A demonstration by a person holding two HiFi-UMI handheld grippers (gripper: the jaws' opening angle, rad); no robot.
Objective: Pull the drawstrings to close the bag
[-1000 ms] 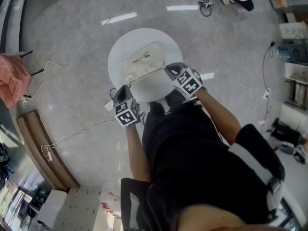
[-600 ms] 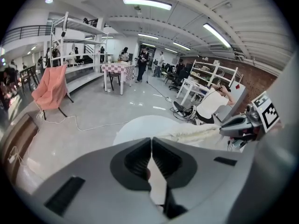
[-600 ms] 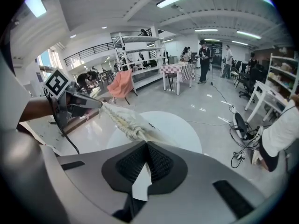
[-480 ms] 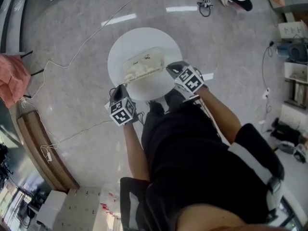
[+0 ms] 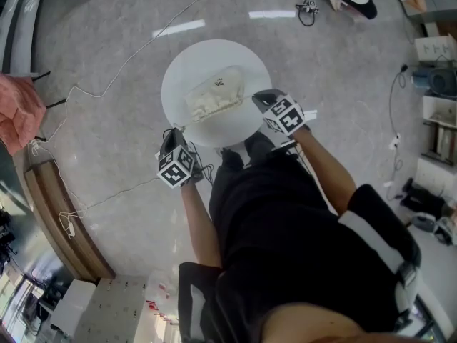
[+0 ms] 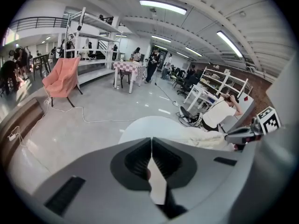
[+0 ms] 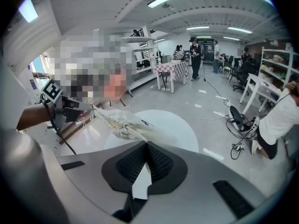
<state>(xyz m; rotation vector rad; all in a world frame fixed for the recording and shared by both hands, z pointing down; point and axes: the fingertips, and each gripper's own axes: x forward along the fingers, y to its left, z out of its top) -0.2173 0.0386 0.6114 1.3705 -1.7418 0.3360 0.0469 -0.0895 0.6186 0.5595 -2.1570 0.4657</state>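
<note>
Head view: a round white bench (image 5: 178, 77) stands on a grey floor, and the gathered bag (image 5: 214, 95) lies on it. A taut drawstring (image 5: 180, 125) runs from the bag to the left tool (image 5: 173, 133), which is off the bench edge. The right tool (image 5: 258, 97) is at the right rim.

Left gripper view: the jaws are pressed together.

Right gripper view: the jaws are clamped on the bag's other drawstring.

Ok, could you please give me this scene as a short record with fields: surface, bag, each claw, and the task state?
surface: round white table
bag: cream drawstring bag, lying on the table, mouth gathered
left claw: shut on a drawstring, held off the table's near edge
right claw: shut on a drawstring at the bag's gathered end
between claws: the bag is stretched out from one claw to the other
task state: mouth looks mostly drawn in; cannot tell if it is fully closed
</note>
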